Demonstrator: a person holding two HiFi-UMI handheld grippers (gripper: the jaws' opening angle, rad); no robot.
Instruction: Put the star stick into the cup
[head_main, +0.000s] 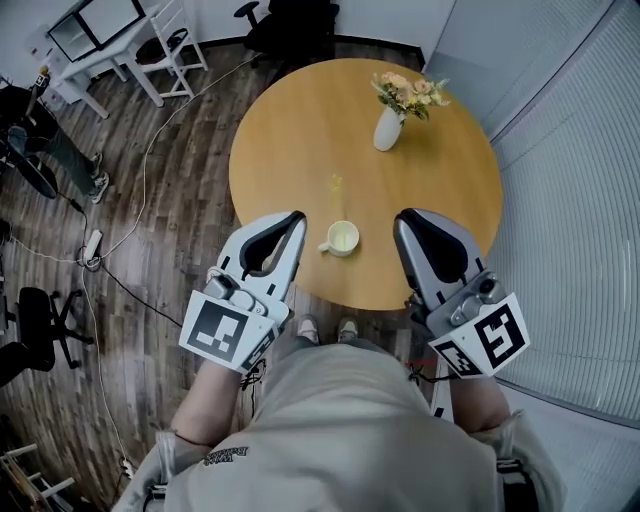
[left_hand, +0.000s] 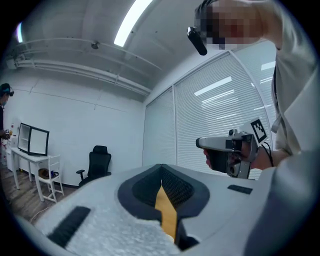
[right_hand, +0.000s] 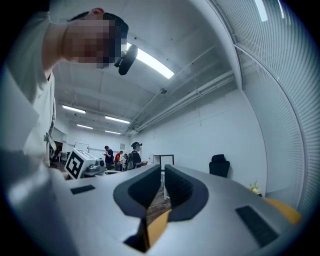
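Round wooden table on plank floor.
White vase of flowers upright near far edge; 1 black office chair beyond; white desk far left.

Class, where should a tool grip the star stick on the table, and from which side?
Grip the star stick across its thin shaft, probably from straight above: it lies flat on the table, pointing roughly away from the person, beyond the cup. Which end bears the star is too small to tell.

On the table, the star stick lies behind the cup, the vase farther back right.
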